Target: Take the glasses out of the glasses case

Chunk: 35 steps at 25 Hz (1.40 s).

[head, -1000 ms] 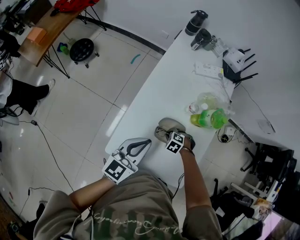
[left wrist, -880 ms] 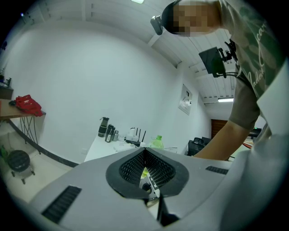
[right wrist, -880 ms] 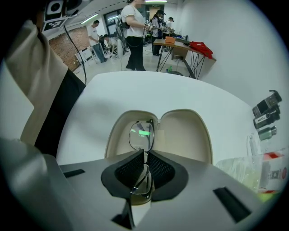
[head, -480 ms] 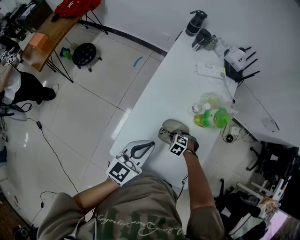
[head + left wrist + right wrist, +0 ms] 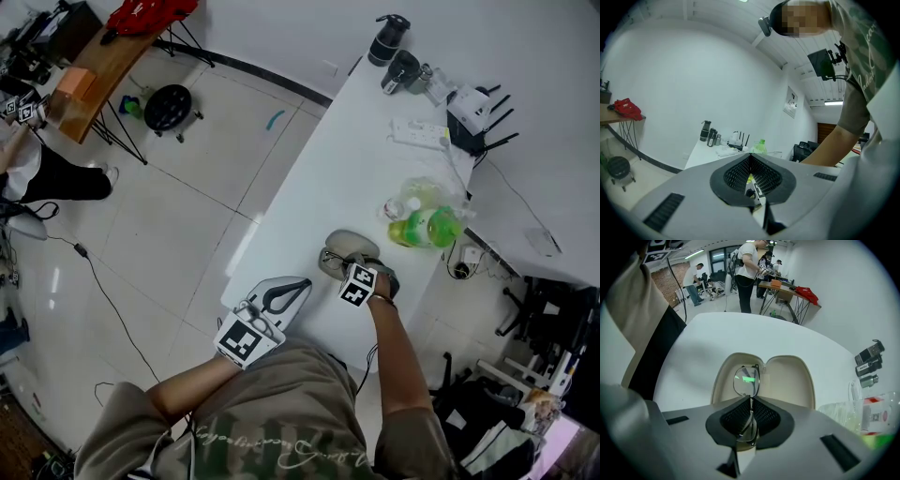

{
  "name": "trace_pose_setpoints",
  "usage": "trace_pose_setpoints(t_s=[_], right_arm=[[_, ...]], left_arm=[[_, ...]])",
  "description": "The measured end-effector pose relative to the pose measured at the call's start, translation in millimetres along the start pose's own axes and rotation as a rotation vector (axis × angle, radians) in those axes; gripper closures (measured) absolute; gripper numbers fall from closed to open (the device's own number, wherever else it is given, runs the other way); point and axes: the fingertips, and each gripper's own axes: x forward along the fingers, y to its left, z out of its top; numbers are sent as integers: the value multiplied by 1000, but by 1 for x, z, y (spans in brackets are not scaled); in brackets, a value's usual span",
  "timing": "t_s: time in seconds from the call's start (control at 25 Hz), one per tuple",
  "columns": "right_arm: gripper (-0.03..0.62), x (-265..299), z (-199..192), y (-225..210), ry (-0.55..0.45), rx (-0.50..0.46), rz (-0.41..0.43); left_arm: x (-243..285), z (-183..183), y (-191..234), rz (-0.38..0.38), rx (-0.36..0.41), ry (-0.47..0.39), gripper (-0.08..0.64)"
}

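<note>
1. The right gripper [image 5: 344, 270] sits just right of centre in the head view. In its own view [image 5: 751, 400] the jaws are pressed together on the thin metal frame of the glasses [image 5: 746, 379].
2. The glasses rest in the left half of the glasses case [image 5: 788, 376]. It lies open on the table, a beige clamshell with both halves facing up. In the head view the glasses case [image 5: 349, 246] is near the table's lower end, touching the right gripper's tips.
3. The left gripper [image 5: 292, 287] lies at the lower left edge of the white table [image 5: 347, 159], well apart from the case. In its own view [image 5: 751, 157] the jaws meet at the tips with nothing clamped between them.
4. A green bottle [image 5: 428, 229] lies on its side just right of the case, beside clear plastic wrapping.
5. At the right edge of the right gripper view, a red-and-white label [image 5: 876, 417] shows, its print too small to read.
6. In the upper right of the head view stand a white power strip [image 5: 419, 134], a router [image 5: 469, 111] and dark flasks [image 5: 390, 39].
7. Script lettering runs across the person's shirt [image 5: 272, 441] at the bottom of the frame; it is not legible.
</note>
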Motion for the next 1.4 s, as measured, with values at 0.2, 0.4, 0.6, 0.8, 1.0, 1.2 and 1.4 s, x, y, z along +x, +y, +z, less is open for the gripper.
trace_pose_setpoints(t_s=[0.2,0.4,0.6,0.8,1.0,1.2,1.4], right_arm=[[565,-2,1,-1,-9,-9,-5],[571,-2,2,-1,-11,-19,-23],[572,-5,1,3,-17,-15,-9],[572,-6,-3,1,-15,-13,-25],[572,-14,-1,2,-16,-19,-20],[572,-17,4,4,-16,-34,-21],[572,-21,3,4,-15,-37,-27]], left_arm=[[-2,1,-2,2,-2,-7,552],[-4,4,0,11,15,-26,552],[-4,6,-1,11,17,-29,552],[-4,5,-5,1,22,-23,552],[-6,6,-7,10,20,-19,552],[-8,2,-9,12,25,-14,552],[-8,3,-10,14,32,-16,552]])
